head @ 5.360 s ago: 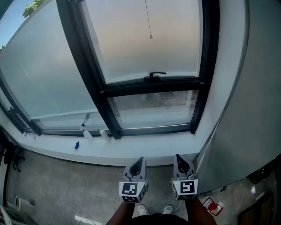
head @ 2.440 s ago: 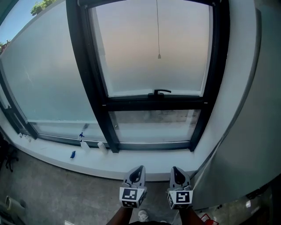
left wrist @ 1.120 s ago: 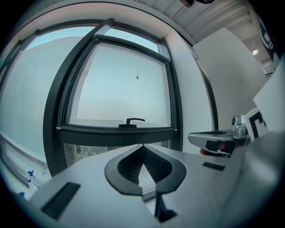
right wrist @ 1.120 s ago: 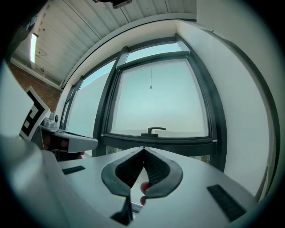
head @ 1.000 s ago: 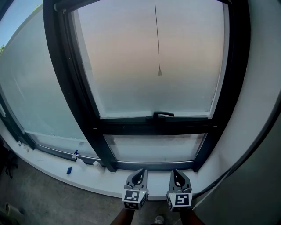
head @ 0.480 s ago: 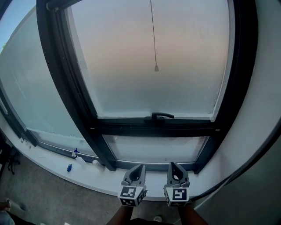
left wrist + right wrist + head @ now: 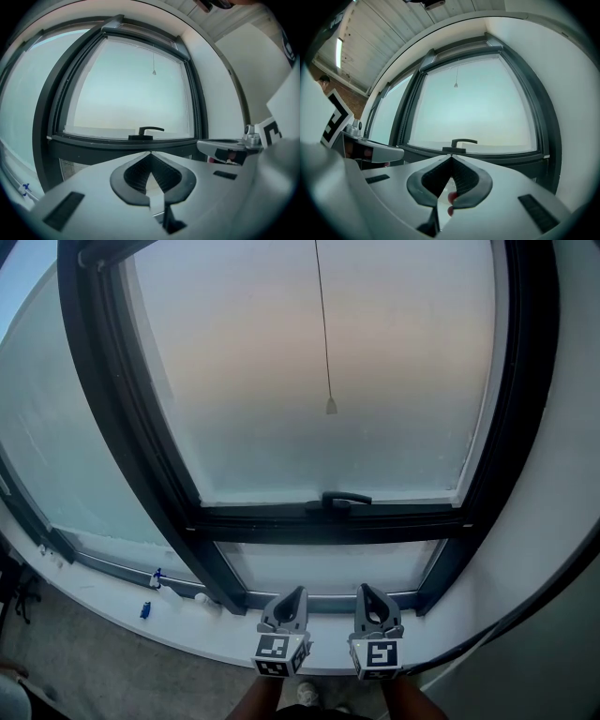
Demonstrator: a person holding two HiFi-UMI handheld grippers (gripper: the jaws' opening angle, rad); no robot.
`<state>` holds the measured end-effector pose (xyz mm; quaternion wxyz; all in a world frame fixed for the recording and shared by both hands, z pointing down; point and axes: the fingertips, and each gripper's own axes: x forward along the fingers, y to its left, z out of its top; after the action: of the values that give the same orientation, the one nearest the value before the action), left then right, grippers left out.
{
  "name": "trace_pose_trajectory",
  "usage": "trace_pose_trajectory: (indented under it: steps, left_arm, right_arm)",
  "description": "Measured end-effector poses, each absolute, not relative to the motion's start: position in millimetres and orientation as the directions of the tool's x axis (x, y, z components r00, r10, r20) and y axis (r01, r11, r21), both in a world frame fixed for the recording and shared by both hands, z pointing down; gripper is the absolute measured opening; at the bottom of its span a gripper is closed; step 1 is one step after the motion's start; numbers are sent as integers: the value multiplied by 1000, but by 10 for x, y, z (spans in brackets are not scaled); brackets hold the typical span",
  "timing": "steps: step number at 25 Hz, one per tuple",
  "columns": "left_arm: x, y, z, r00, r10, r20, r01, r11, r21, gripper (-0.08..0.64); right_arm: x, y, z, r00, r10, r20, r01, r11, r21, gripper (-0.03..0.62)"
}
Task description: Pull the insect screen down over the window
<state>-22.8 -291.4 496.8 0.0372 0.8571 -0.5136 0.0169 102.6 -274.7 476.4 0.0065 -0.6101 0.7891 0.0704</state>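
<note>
Left gripper (image 7: 292, 595), right gripper (image 7: 367, 592): both pinched tight shut, nothing in them. Side by side, low, close together, pointing at window. White sill (image 7: 169, 634) just past tips. Black handle (image 7: 339, 499) on frame bar above them. Pull cord (image 7: 322, 324) hangs down middle of big pane (image 7: 234, 381). Small weight (image 7: 330, 406) at cord's end, well above handle, well apart from both grippers. Small blue things (image 7: 145, 609) on sill at left.

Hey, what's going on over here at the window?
A person stands at a dark-framed window, holding the left gripper and the right gripper low, side by side, near the sill. Both are shut and empty. A thin pull cord hangs down the middle of the pane, ending above the window handle. Neither gripper is on it, so pulling the screen down has not begun.
</note>
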Motion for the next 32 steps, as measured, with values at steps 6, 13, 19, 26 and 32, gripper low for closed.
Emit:
trace_pose_trajectory:
  steps: [6,13,19,26,32]
  left_arm:
    - [-249,-3285,4915,496,-867,39,-868,-495,30,-3]
    - [-395,-3665,4836,498,-867,19,-866,-497,55,-3]
    - [-465,-3915,4817,518,-855,3,-854,-517,55,-3]
    - [-507,-4123,4808,533,-846,-3,-845,-533,34,-3]
    - [-456,-4285,4757,517,-856,-6,-856,-517,21,-3]
  right_arm:
    - [973,-3060,4713,-228,-968,-100,-970,218,107,2]
    - [897,-3395,4769,-175,-984,-46,-983,171,70,2]
    - [833,-3652,4763,-149,-987,-67,-987,145,64,3]
    - [1005,-3861,4754,-63,-996,-60,-997,61,37,2]
    - [1148,-3982,4685,-72,-994,-77,-997,69,37,2]
